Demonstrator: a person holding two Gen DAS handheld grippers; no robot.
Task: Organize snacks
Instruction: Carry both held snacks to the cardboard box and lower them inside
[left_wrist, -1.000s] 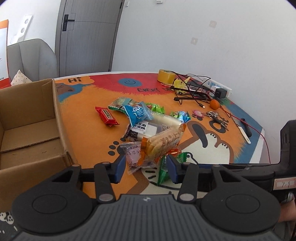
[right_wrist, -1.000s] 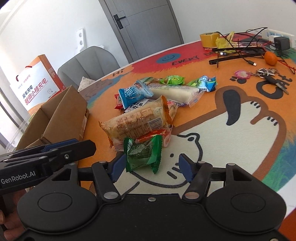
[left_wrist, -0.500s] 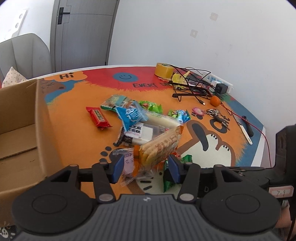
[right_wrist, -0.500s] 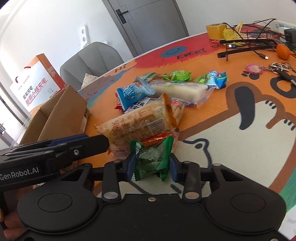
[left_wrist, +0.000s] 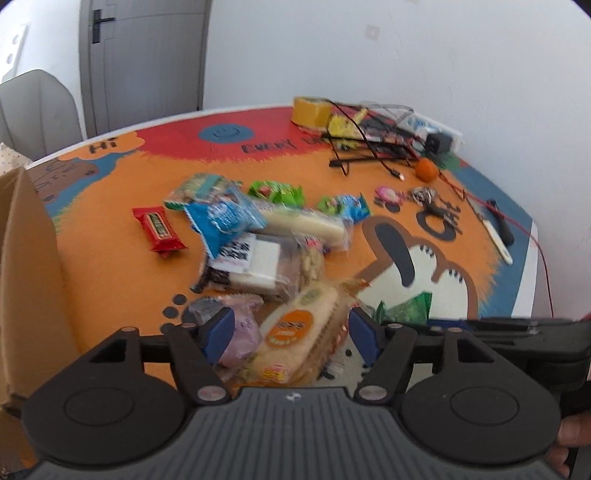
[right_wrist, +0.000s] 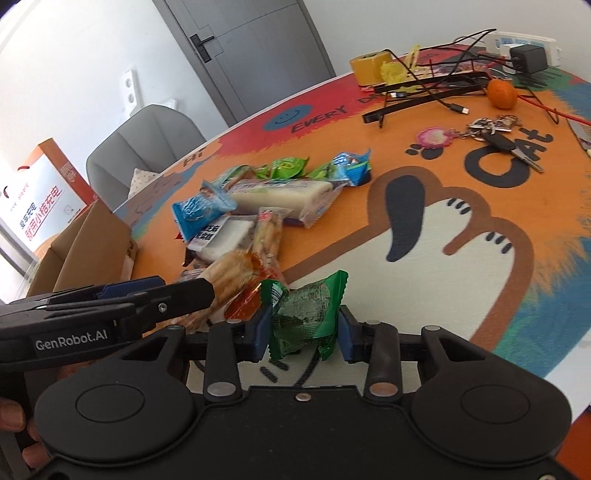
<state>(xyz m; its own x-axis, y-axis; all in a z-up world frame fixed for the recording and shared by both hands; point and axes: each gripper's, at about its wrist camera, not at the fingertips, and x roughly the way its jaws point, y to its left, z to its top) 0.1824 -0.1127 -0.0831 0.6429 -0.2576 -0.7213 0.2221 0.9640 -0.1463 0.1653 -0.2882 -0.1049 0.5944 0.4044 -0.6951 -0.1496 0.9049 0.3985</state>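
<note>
Right hand-held gripper clenches a green snack pack; left hand-held gripper, marked "GenRobot.AI", is opening around the orange-labelled cracker pack, pads clear.

Motion-blurred between the left gripper pads: biscuit pack, print unreadable. Left of it, cardboard box cut by frame edge.

Glossy crinkled plastic green snack packet

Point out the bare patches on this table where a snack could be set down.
Free: the cream cat-face area right of the green packet, and the orange strip between cardboard box and red bar. Crowded: the snack pile and the cables at the far edge.
</note>
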